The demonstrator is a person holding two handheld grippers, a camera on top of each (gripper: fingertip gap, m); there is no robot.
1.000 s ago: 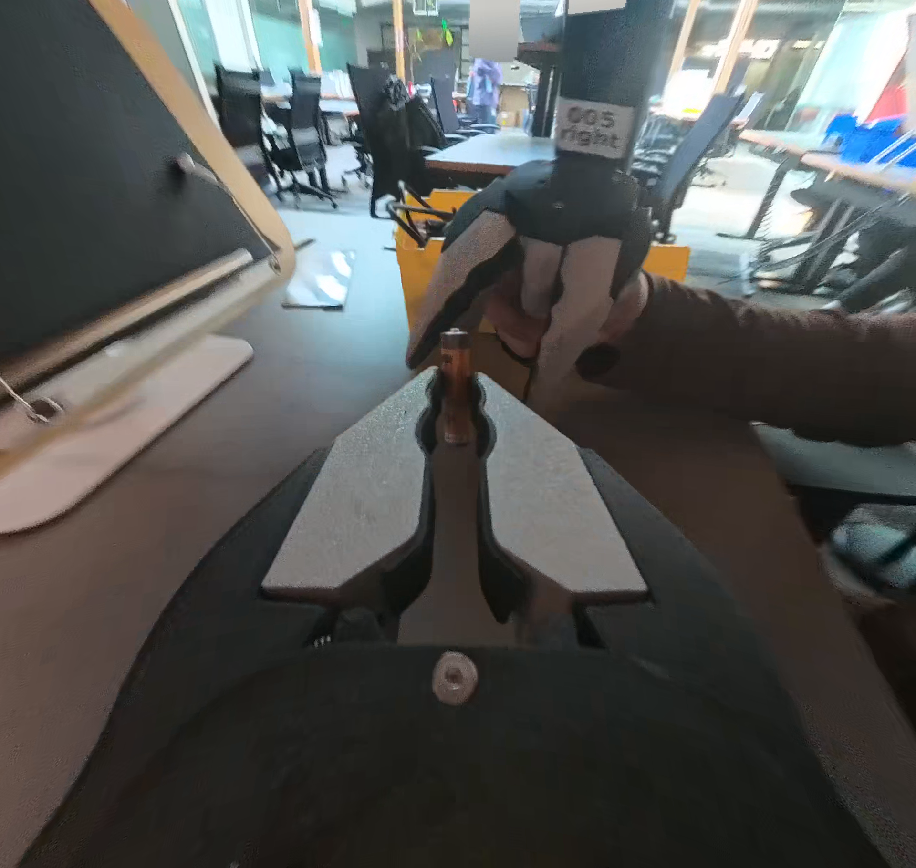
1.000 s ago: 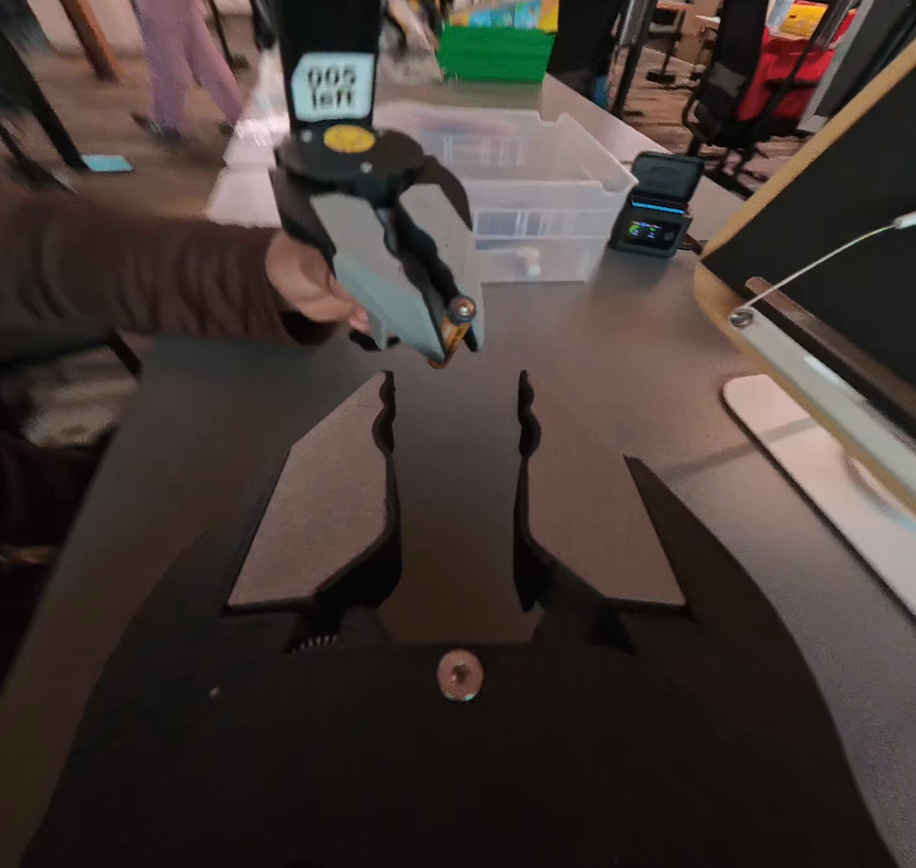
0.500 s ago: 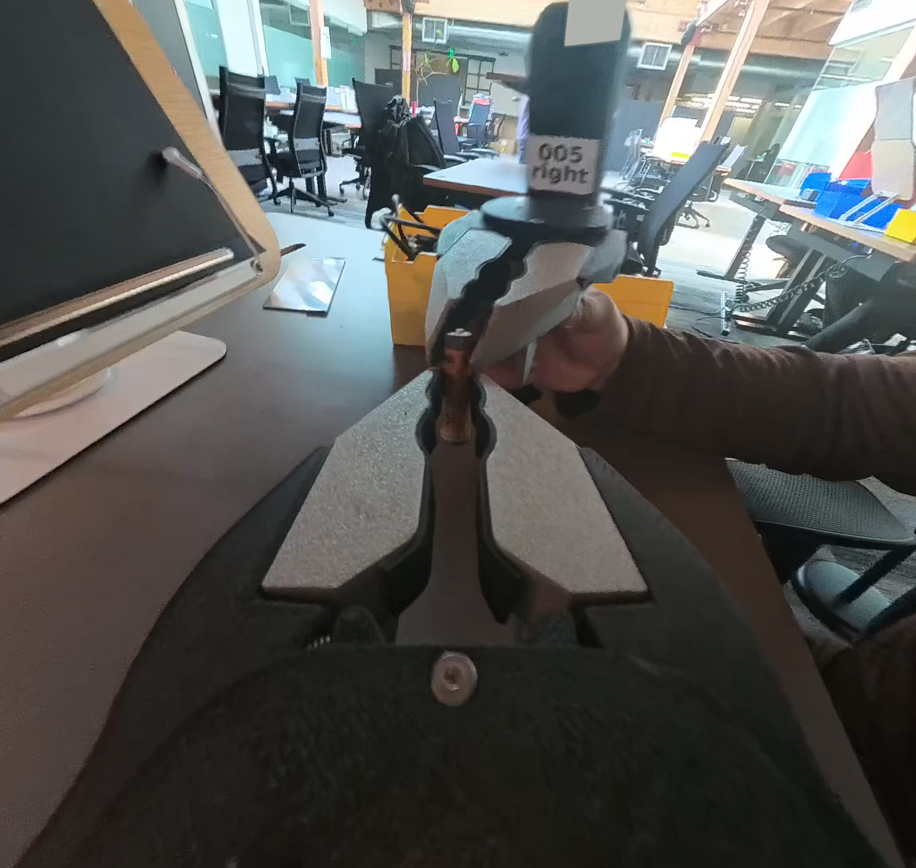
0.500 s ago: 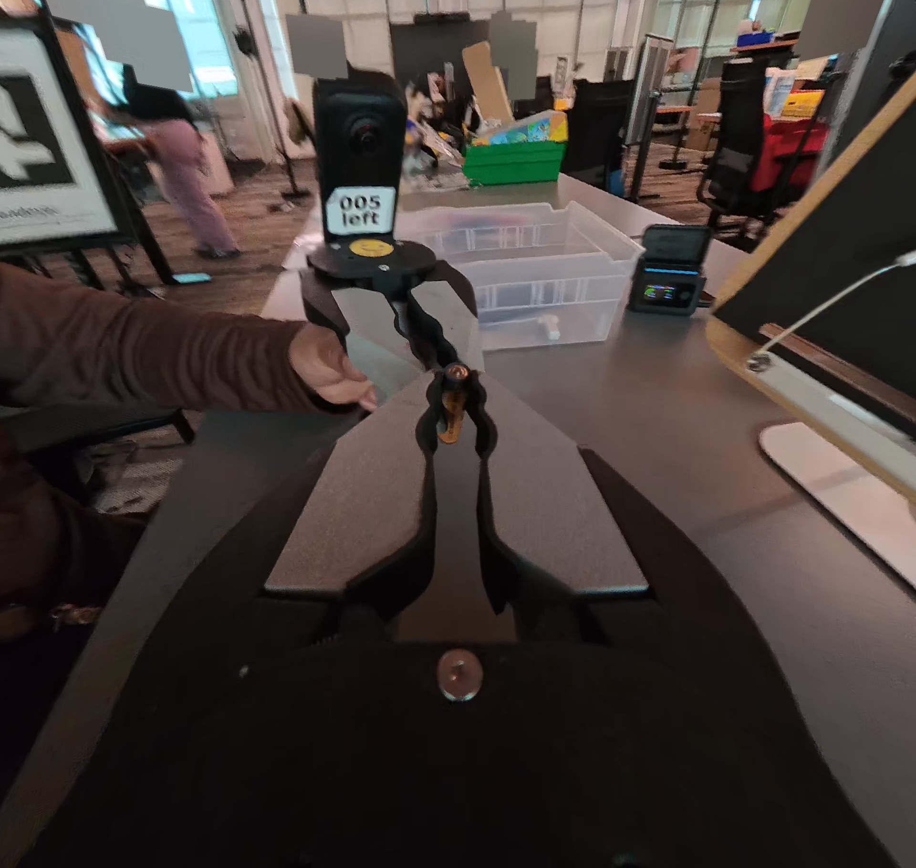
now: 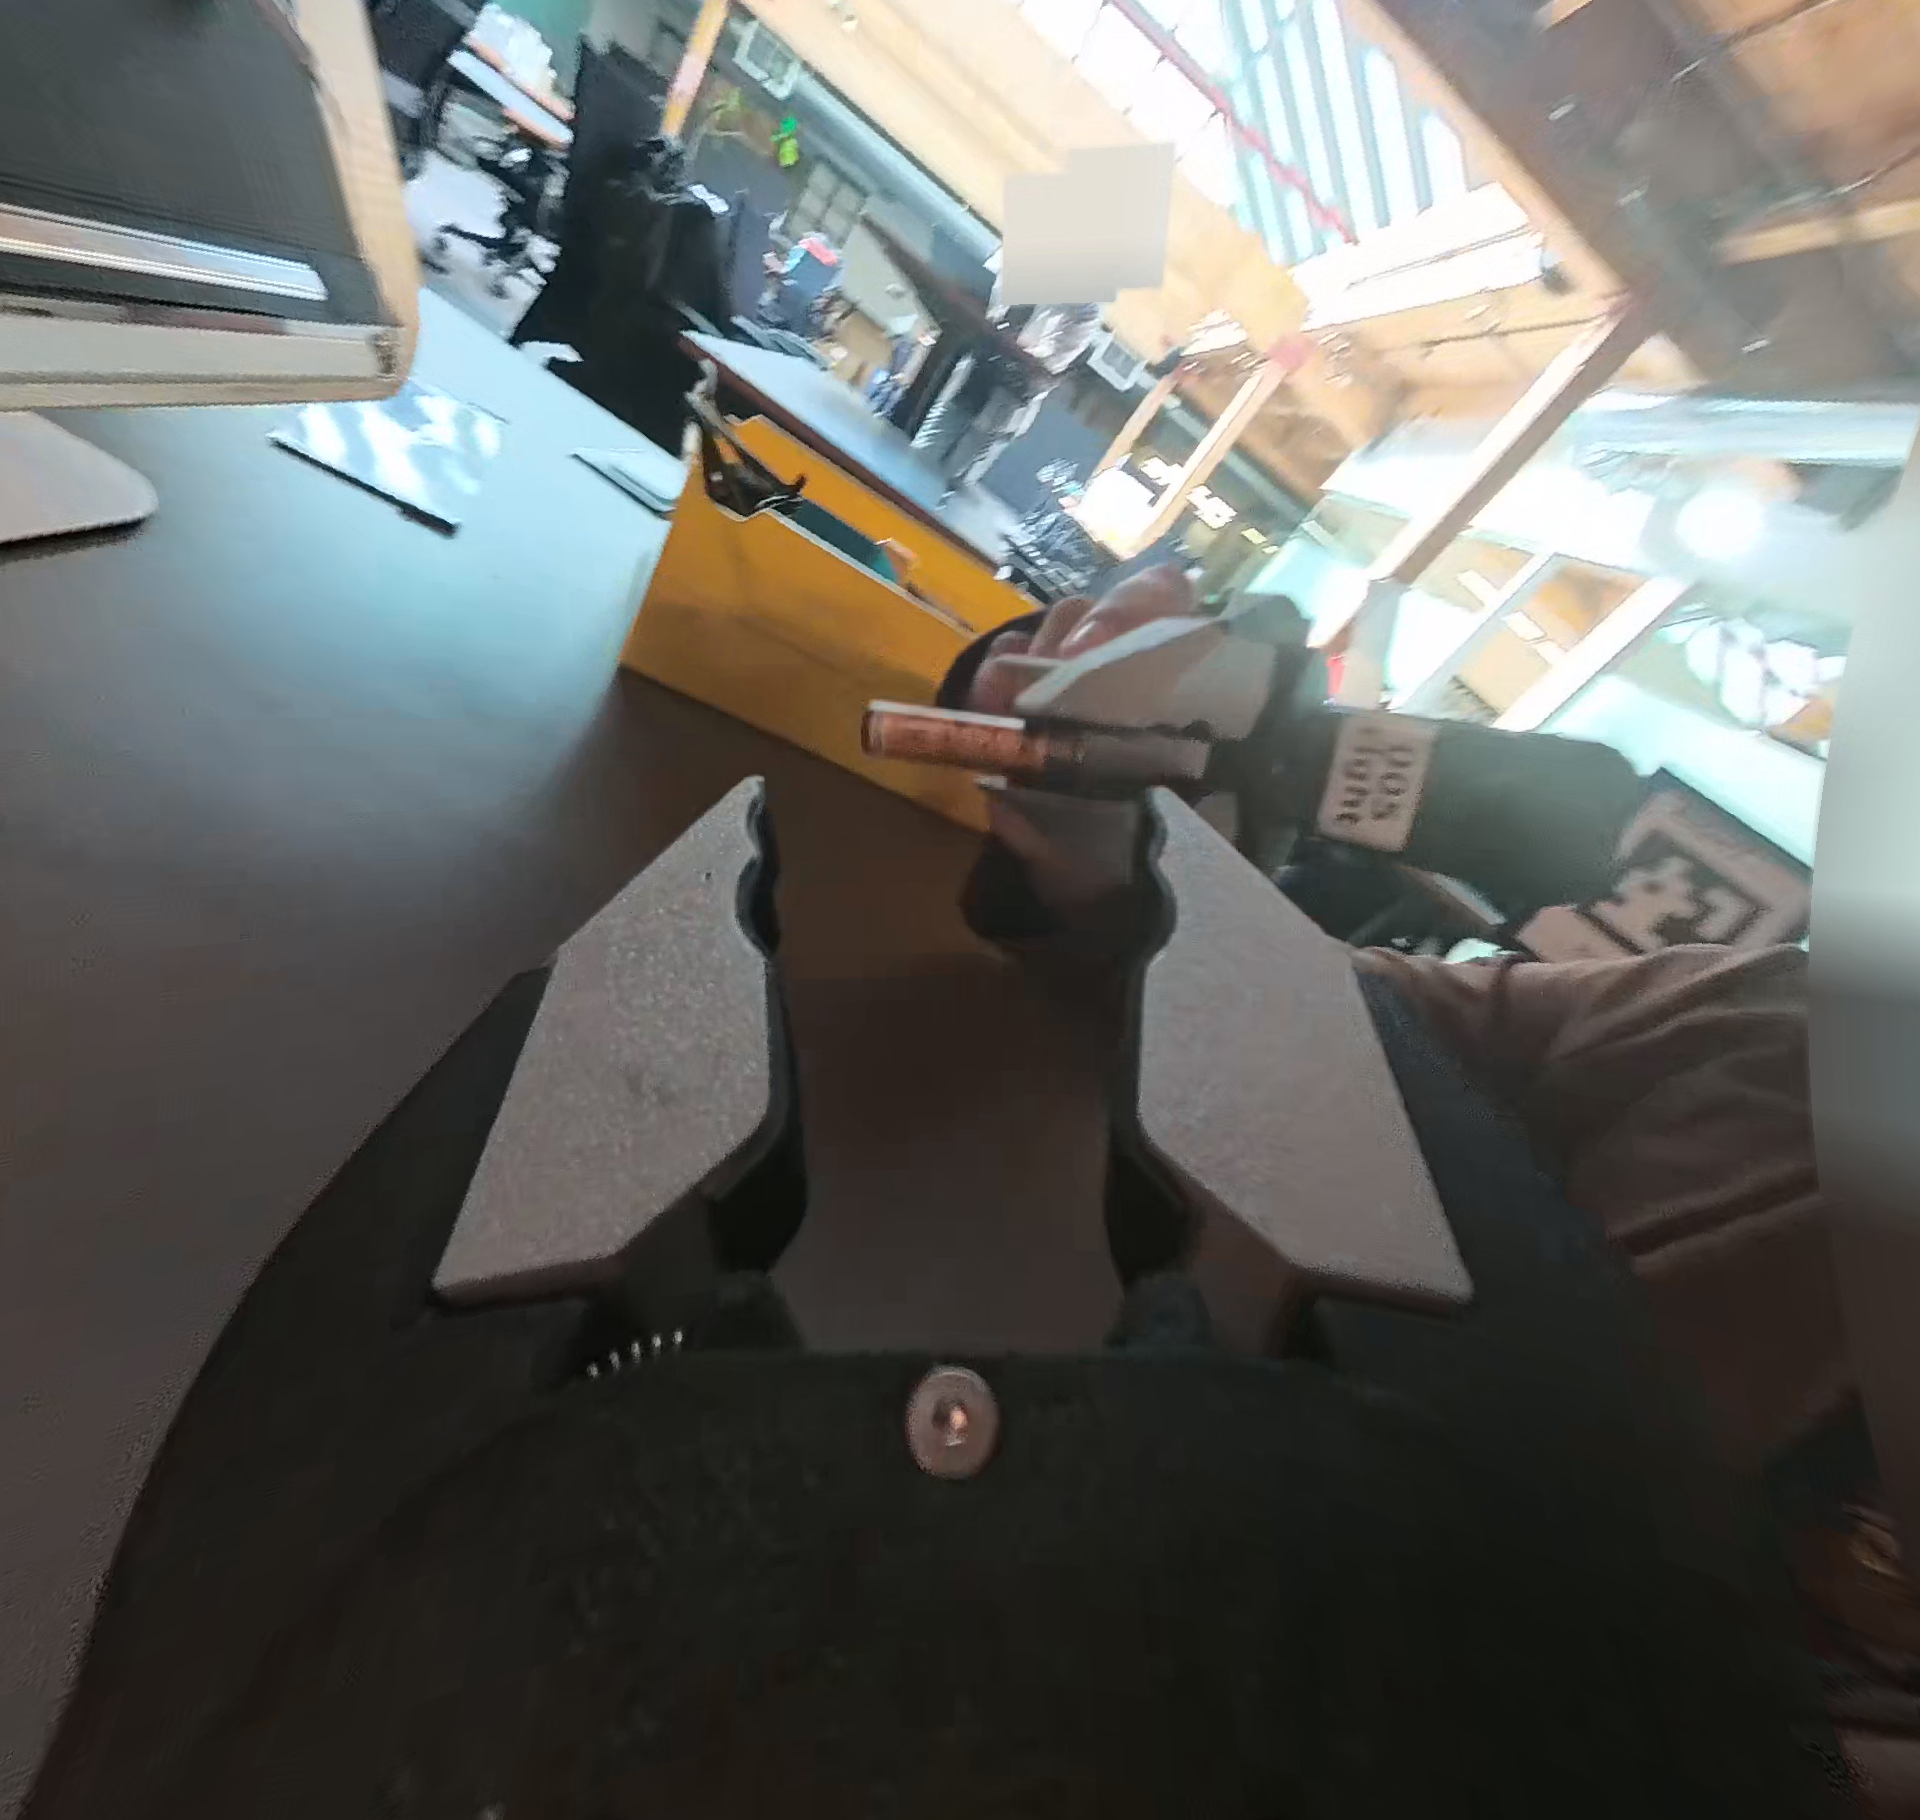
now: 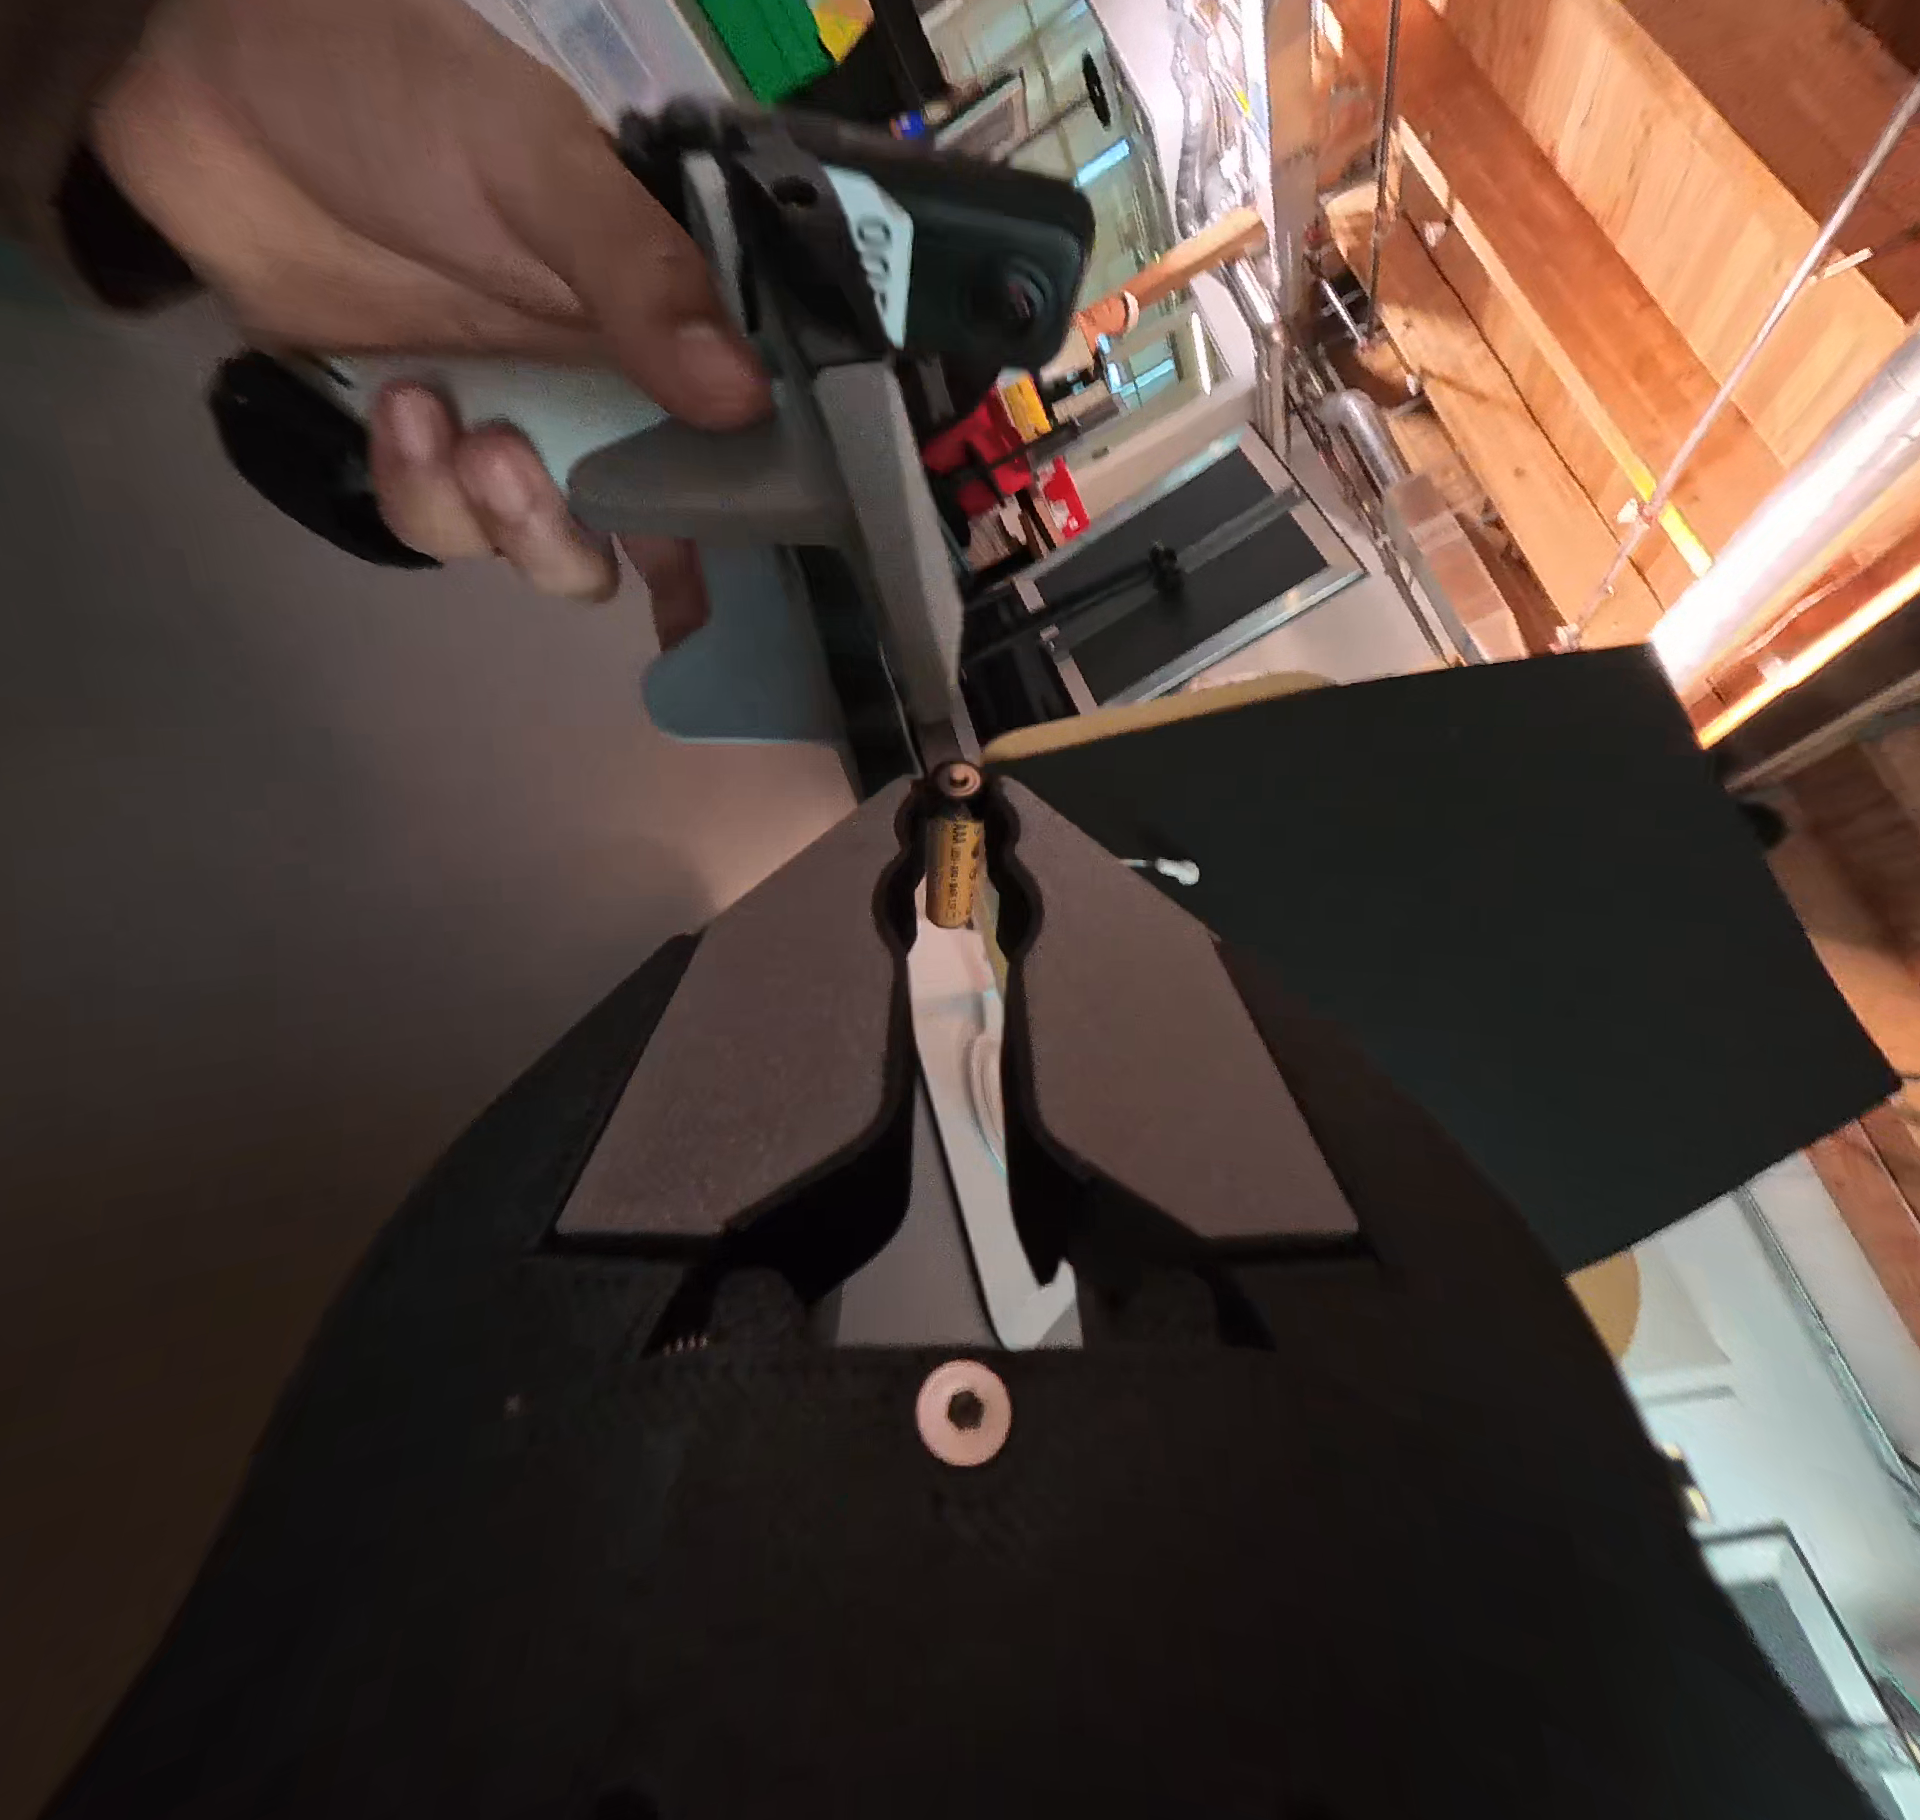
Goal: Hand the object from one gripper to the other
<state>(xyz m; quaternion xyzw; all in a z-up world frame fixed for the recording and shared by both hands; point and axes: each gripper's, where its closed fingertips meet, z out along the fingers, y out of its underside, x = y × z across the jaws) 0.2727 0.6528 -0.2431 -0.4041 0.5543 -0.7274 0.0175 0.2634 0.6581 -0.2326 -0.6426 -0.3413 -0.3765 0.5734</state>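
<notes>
left gripper [image 5: 956,866]: jaws spread wide, empty, low over dark table [image 5: 260,731]
right gripper [image 6: 951,835]: clamped on battery
copper-and-black cylindrical battery [image 6: 953,866]: between right fingertips, crosswise just beyond left tips

Black tongs [image 5: 961,835] with grey pads [image 5: 634,1064], brown sleeve [image 5: 1621,1074].

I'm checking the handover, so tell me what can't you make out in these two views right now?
- Battery: right wrist view, lower end hidden between the right gripper fingers.
- Battery: left wrist view, far end covered by that gripper; motion blur.
- Left gripper, open: its tips overlap the other gripper.
- Yellow box: contents hidden by its wall.
</notes>
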